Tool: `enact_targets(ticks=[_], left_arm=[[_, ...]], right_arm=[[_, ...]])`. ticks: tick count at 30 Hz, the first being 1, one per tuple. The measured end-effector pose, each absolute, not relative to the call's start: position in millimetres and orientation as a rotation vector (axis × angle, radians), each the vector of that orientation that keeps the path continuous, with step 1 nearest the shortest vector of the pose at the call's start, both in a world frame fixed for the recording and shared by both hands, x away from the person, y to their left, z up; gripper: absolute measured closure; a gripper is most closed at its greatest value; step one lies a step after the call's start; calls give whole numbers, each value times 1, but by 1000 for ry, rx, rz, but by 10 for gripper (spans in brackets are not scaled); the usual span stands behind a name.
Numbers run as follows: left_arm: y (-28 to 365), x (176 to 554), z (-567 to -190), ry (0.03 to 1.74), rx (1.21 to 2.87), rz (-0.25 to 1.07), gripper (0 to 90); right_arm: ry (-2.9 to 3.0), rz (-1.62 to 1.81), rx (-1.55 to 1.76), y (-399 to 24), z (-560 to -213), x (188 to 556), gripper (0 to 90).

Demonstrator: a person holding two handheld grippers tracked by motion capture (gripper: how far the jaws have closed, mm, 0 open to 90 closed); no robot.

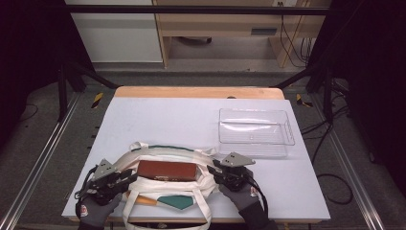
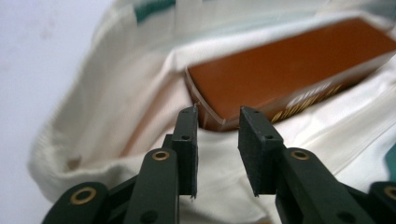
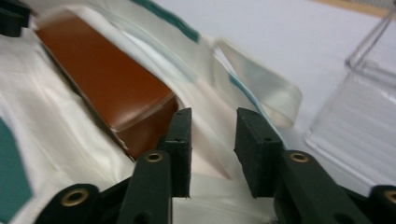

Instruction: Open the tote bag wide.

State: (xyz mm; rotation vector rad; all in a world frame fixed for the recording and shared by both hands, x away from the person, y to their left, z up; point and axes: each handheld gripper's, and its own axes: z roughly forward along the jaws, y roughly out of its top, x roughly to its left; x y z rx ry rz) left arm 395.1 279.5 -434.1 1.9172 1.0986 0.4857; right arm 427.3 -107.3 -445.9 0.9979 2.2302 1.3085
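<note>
- The brown box (image 1: 166,170) lay inside the mouth of the cream tote bag (image 1: 143,158), near the front edge of the table (image 1: 191,120). The clear tray (image 1: 255,127) stood empty, well apart to the right.
- The left gripper (image 1: 128,178) stood at the bag's left side, jaws apart with nothing clamped. In the left gripper view the box's near corner sat just beyond the left gripper (image 2: 217,116), with loose cloth beneath.
- The right gripper (image 1: 214,171) stood at the bag's right side, jaws likewise apart and empty. In the right gripper view the box end lay beside the inner jaw of the right gripper (image 3: 212,116), and cloth filled the gap.
- Risk: with neither tool gripping the rim, the slack bag mouth could fall shut over the box and hinder its removal.
- Risk: a closing jaw might catch cloth together with the box corner, so the bag would lift or drag with it.
- Risk: the box's glossy wrap looked slippery; a pinch on one corner alone could let it twist and slip.
- Risk: the handle loop (image 3: 261,93) lay near the right jaws and could snag.
</note>
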Motion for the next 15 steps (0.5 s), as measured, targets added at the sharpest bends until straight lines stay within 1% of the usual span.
enact_targets(ticks=[7, 12, 15], left_arm=[[287, 402, -419, 1088, 1848, 524, 584], [293, 408, -412, 1097, 1813, 556, 521], [296, 413, -407, 1099, 1807, 563, 463]], right_arm=[[2266, 1361, 884, -94, -430, 421, 500], [2295, 1384, 848, -78, -426, 424, 423], [2321, 1384, 838, -71, -425, 426, 377]])
